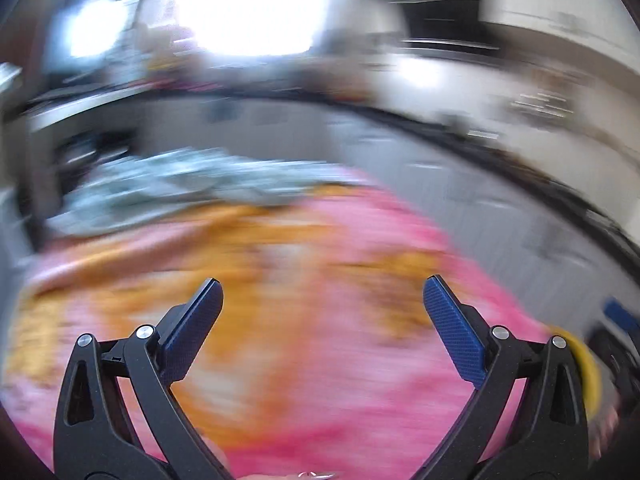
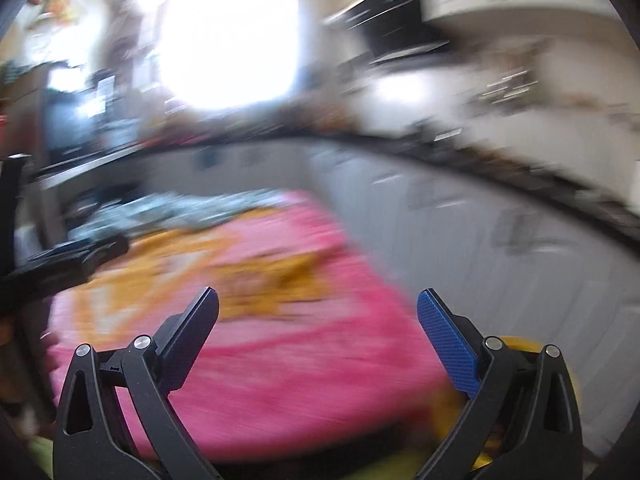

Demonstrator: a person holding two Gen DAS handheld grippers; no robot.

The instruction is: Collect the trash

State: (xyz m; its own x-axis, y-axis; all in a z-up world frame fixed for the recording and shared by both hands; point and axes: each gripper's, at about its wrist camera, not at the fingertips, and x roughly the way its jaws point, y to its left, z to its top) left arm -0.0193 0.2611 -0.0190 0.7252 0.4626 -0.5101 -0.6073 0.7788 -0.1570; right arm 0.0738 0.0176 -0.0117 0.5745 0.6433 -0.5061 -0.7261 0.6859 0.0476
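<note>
Left gripper [image 1: 322,292]: jaws spread wide, nothing between the blue pads [image 1: 452,334]; it hangs over the pink and orange cloth.
Right gripper [image 2: 318,304]: jaws also spread wide and empty, blue pads [image 2: 446,340] clear of everything; it hangs above the pink part of the same cloth.
Cloth [image 2: 280,360]: pink with orange patterned patches, spread over a flat surface that fills the lower middle of both views; heavy blur hides the pattern's detail.
Pale blue-grey heap [image 1: 180,184]: crumpled material lying at the far edge of the cloth, toward the left; too smeared to say whether it is fabric or paper.
Yellow thing [image 2: 520,344]: a rounded yellow rim at the cloth's near right corner, partly behind the right gripper's right finger; it also shows at the right edge of the left wrist view [image 1: 580,364].
Trash: no item can be picked out for certain; the blur leaves only the heap and the yellow thing as separate shapes.
Other gripper seen from the right: a dark body [image 2: 64,264] reaches in from the left edge, over the cloth's left side.
Counter [image 2: 460,160]: a dark-edged counter curves round the back of the room above pale cabinet fronts [image 2: 460,216], with small blurred items on top.
Window [image 1: 248,4]: bright white glare at the top middle.
</note>
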